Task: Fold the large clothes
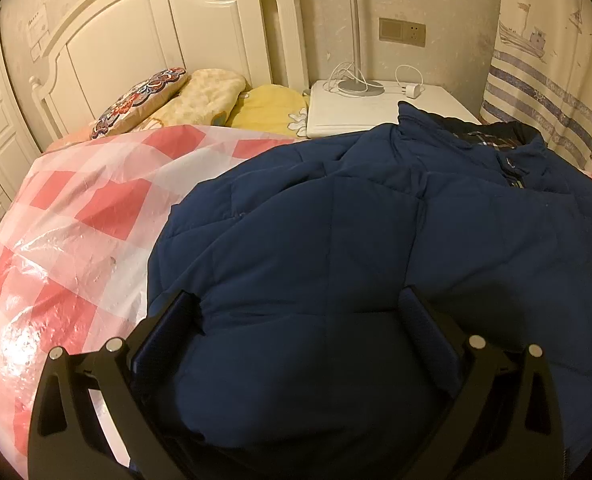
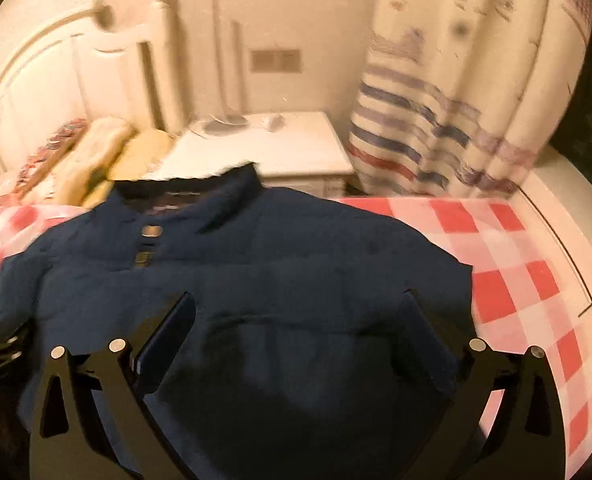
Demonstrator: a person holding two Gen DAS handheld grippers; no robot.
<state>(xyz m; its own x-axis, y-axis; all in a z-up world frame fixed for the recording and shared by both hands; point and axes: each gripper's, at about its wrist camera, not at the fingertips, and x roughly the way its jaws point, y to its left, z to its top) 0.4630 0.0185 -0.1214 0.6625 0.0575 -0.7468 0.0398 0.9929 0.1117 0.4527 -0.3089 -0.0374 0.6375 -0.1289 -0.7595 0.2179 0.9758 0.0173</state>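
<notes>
While spread across the checked sheet [image 1: 76, 216], navy jacket [image 1: 336, 240] filling the middle, collar toward one o'clock near the nightstand [image 1: 356, 112]. Left gripper [image 1: 302, 320] wide apart over padded fabric, gripping nothing. Right gripper [image 2: 300, 316] likewise wide, nothing pinched.

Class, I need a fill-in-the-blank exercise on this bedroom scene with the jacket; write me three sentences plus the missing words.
1. The padded jacket is dark ____.
2. It lies on a plastic sheet checked white and ____.
3. The lamp base stands on a white ____ beside the bed.

Missing words: blue; red; nightstand
</notes>
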